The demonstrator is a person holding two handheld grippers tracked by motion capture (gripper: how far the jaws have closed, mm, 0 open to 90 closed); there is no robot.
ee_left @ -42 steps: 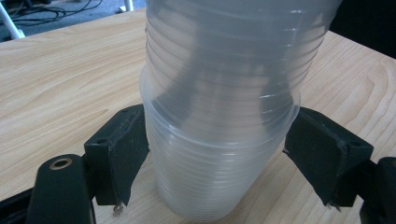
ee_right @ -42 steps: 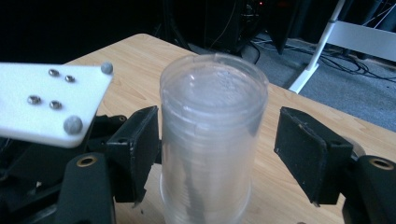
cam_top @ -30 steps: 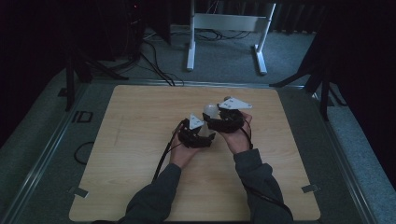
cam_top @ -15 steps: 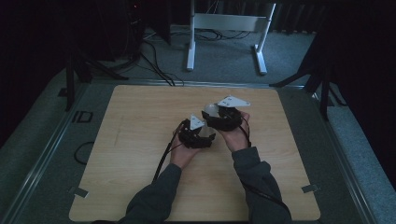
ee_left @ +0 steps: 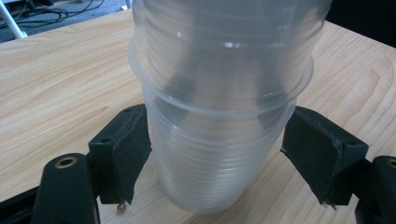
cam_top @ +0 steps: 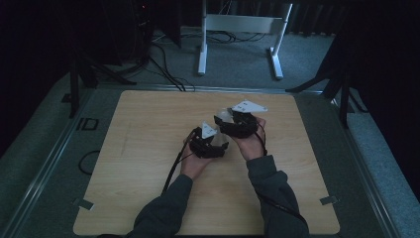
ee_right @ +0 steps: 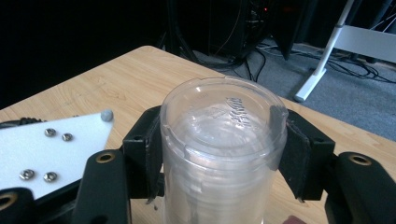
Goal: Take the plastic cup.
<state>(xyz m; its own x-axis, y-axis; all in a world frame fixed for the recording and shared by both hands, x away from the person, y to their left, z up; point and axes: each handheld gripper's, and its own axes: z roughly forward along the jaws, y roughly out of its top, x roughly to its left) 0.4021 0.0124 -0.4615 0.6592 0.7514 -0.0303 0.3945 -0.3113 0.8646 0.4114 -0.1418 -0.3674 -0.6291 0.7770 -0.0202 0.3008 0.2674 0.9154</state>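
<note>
A stack of clear plastic cups (ee_left: 219, 70) is held between both grippers over the middle of the wooden table (cam_top: 148, 148). In the left gripper view, my left gripper (ee_left: 215, 140) is shut on the outermost cup (ee_left: 210, 177), one black jaw pressing each side below its rim. Further cups sit nested inside it. In the right gripper view, my right gripper (ee_right: 217, 149) is shut on the clear cup stack (ee_right: 219, 112), whose closed bottom points away from the camera. From above, the left gripper (cam_top: 208, 141) and right gripper (cam_top: 237, 121) are close together with the cups (cam_top: 225, 116) between them.
The left gripper's white plate (ee_right: 51, 149) lies beside the right gripper's jaws. Beyond the table's far edge stand a white frame (cam_top: 237, 29) and floor cables (cam_top: 163, 64). A metal rail (cam_top: 49, 158) runs along the table's left side.
</note>
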